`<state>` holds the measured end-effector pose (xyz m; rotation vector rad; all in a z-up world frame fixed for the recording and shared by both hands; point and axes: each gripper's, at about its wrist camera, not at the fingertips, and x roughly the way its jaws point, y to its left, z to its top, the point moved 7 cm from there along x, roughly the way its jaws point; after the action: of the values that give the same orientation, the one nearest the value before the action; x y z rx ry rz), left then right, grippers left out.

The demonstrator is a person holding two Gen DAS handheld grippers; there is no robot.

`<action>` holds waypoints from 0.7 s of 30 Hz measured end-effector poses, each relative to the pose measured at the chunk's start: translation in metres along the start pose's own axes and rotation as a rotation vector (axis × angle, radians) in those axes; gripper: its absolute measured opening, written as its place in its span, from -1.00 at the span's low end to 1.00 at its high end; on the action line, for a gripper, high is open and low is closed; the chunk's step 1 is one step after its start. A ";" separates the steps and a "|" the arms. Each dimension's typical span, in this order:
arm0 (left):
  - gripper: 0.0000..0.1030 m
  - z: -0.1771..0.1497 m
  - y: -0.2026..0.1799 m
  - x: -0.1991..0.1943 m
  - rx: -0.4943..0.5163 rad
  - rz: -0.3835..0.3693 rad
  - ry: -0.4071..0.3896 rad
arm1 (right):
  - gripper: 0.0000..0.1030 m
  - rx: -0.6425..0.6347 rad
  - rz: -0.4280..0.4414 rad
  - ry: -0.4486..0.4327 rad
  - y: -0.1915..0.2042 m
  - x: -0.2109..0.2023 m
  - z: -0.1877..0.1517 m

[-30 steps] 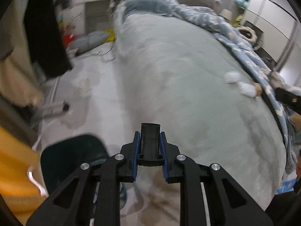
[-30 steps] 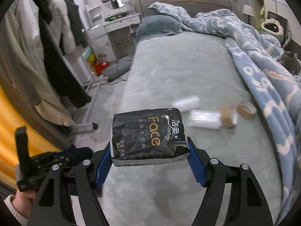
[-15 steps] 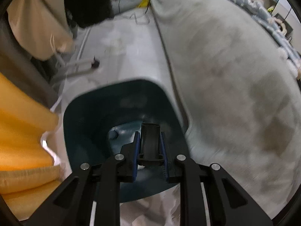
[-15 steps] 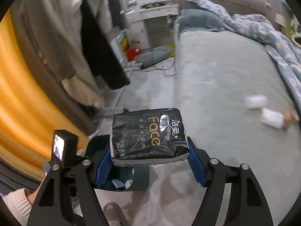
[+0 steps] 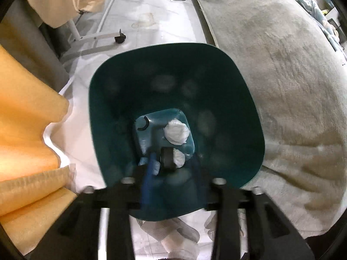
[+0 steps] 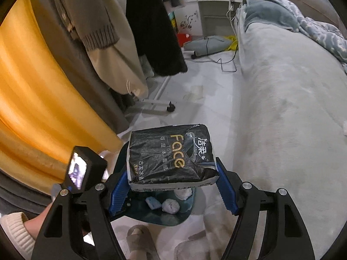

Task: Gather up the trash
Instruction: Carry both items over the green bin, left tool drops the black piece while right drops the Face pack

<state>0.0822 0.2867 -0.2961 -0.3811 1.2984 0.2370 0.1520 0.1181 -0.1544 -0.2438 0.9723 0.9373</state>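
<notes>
Between the blue pads of the right hand-held gripper (image 6: 172,183), a black tissue pack (image 6: 171,156) is clamped by its two ends and held above the teal bin (image 6: 186,213). Gold lettering on the pack reads "Face"; "TISSUE" and several Chinese characters are printed in white, and a further line begins with "8". One corner of the wrapper is torn open.

The left hand-held gripper (image 5: 171,171) hangs over the open mouth of the bin (image 5: 249,112). Its fingers are motion-blurred but stand apart, with nothing clamped between them. A small black object (image 5: 167,160) shows in the gap, apparently falling; what it is cannot be told.

The left view looks straight down into the bin and shows two white crumpled wads (image 5: 176,133) on the bottom, with a bluish scrap beside the lower one. The right view shows only a slice of the bin below the pack, with three pale lumps (image 6: 171,205) visible. The right view alone shows the left tool's small lit screen (image 6: 77,171) and the person's hand in a cream cuff (image 6: 15,227).

The bin stands on the white floor (image 5: 151,21) just beside the grey bed (image 5: 292,86), with yellow curtains (image 6: 28,86) on its other side. One slipper (image 6: 141,240) lies near the bin.
</notes>
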 end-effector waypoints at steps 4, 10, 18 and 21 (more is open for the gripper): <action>-0.03 -0.002 0.015 -0.006 -0.026 -0.009 -0.014 | 0.42 0.006 -0.008 0.039 0.002 0.023 -0.004; 0.38 0.001 0.034 -0.030 -0.051 0.015 -0.098 | 0.42 0.008 -0.025 0.092 0.002 0.058 -0.010; 0.53 0.015 0.048 -0.075 -0.066 0.006 -0.234 | 0.42 -0.036 -0.023 0.174 0.012 0.107 -0.030; 0.65 0.024 0.043 -0.103 -0.040 0.001 -0.324 | 0.42 -0.061 -0.026 0.212 0.017 0.126 -0.039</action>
<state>0.0608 0.3405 -0.1977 -0.3598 0.9765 0.3123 0.1438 0.1779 -0.2726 -0.4126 1.1335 0.9311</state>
